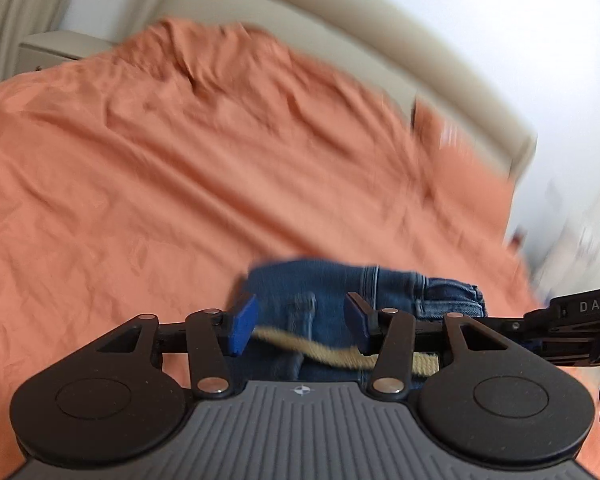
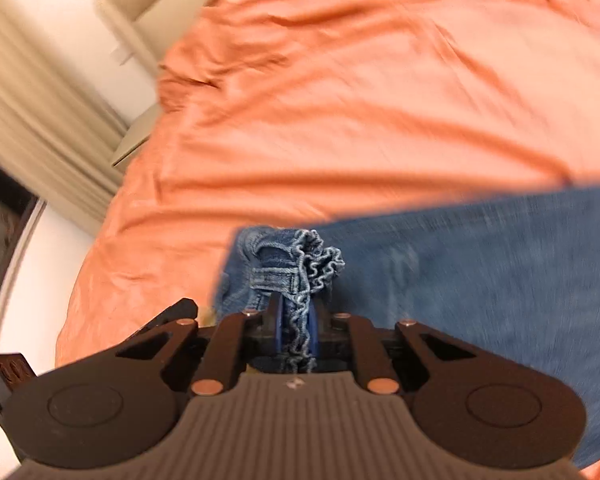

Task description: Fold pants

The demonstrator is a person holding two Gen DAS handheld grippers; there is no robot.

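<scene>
Blue denim pants (image 1: 340, 292) lie on an orange bedsheet (image 1: 160, 168). In the left wrist view my left gripper (image 1: 300, 326) is open above the waist end, its blue pads (image 1: 242, 328) spread on either side of a belt loop and a beige belt (image 1: 340, 354). The right gripper's body (image 1: 572, 328) reaches in from the right edge. In the right wrist view my right gripper (image 2: 296, 334) is shut on a frayed hem (image 2: 316, 268) of the pants (image 2: 480, 280), which spread to the right.
The orange sheet (image 2: 360, 100) covers the whole bed. A beige headboard (image 1: 380, 28) curves behind it against a white wall. A pale nightstand (image 1: 60, 46) and curtains (image 2: 32, 120) stand at the bed's side. Both views are motion-blurred.
</scene>
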